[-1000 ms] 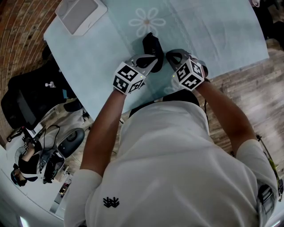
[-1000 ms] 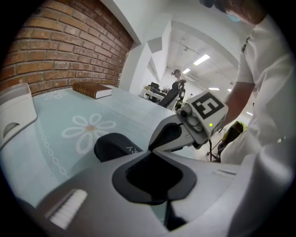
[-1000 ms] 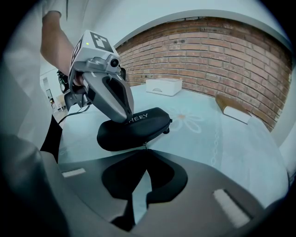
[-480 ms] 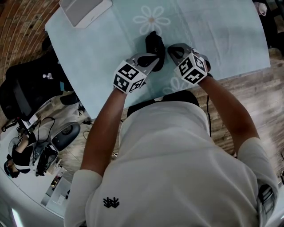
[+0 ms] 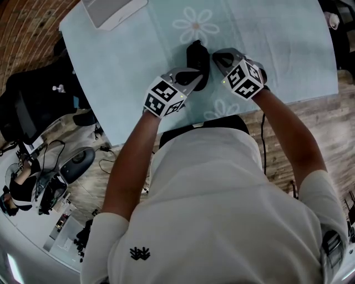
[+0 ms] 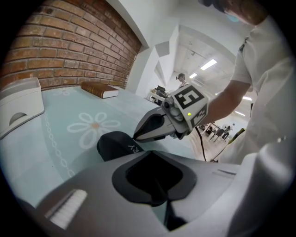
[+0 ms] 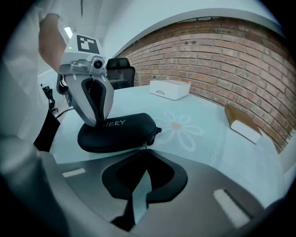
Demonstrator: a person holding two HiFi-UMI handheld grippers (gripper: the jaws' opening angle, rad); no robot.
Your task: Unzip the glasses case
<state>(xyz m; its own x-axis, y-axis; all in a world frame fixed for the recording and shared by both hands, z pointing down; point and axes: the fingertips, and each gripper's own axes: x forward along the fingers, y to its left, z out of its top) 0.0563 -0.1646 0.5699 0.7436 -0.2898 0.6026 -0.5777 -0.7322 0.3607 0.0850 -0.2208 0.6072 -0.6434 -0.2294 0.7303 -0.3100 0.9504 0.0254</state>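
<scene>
glasses case [image 7: 118,132], black and oval, lies flat on a pale blue tablecloth [image 5: 266,33], near the edge closest to the person and just beside a printed white daisy [image 5: 195,25]. its two halves sit together, and white lettering runs along the top. at the end nearer the daisy a small zipper pull [image 7: 145,145] hangs off the seam.

the right gripper [image 7: 145,149] reaches that end with its jaw tips pressed together on the pull; behind the tips a narrow wedge of cloth shows between the jaws. the left gripper [image 5: 193,76] comes down on the other end of the case, tip resting on the top next to the lettering. its jaws are pressed together with nothing between them. in the head view the two grippers meet over the case from either side, marker cubes facing up.

further out on the cloth, a white box [image 5: 111,10] sits near the far left corner, well apart from the case. a book [image 6: 99,89] lies beside the brick wall [image 7: 222,51]. a black office chair [image 7: 121,69] stands past the table, and wood flooring [image 5: 316,133] shows to the right.
</scene>
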